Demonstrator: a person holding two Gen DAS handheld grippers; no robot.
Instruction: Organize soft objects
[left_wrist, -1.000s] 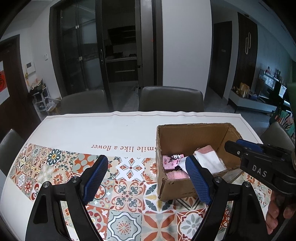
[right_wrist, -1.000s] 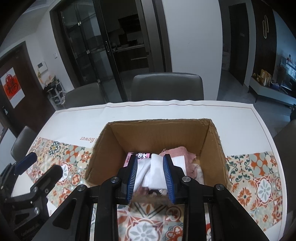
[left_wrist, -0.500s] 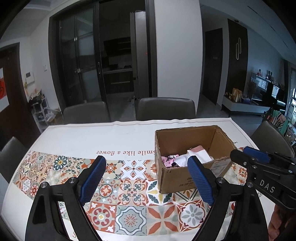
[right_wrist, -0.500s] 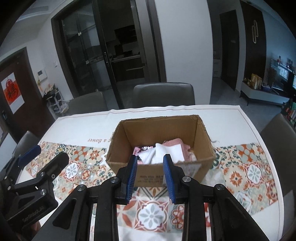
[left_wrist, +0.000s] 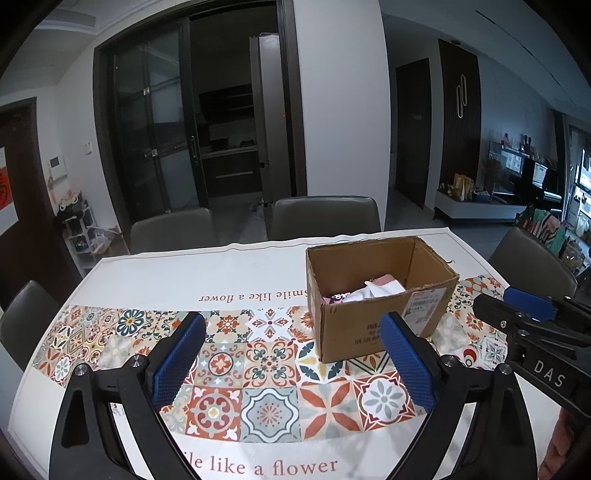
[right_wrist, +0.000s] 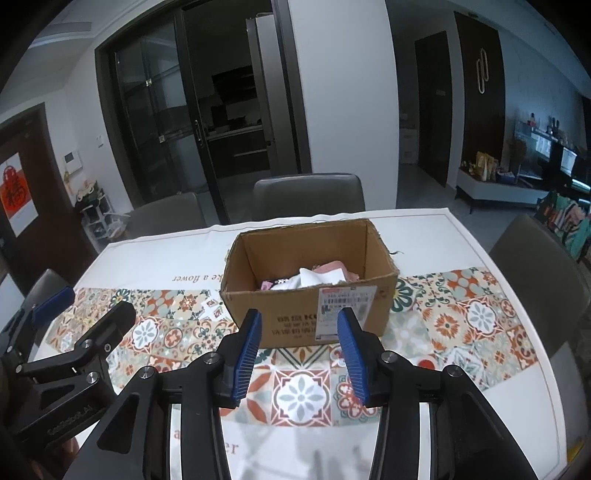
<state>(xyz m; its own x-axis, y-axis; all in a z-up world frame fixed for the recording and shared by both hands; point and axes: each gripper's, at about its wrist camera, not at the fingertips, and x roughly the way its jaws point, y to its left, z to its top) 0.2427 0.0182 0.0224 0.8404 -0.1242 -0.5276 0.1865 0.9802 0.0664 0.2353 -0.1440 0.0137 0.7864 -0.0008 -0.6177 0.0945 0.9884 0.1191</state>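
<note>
Left gripper (left_wrist: 291, 363) jaws wide open, empty, above tabletop (left_wrist: 236, 269). Right gripper (right_wrist: 301, 345) jaws parted, empty, near cardboard box (right_wrist: 295, 317). Soft cloths (right_wrist: 314, 277) piled inside box, mid-tabletop.

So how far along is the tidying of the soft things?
Looks nearly done: white and pink soft items lie inside the cardboard box. Nothing is in hand; the left gripper and right gripper are both open and empty. No loose soft item shows on the tablecloth.
</note>
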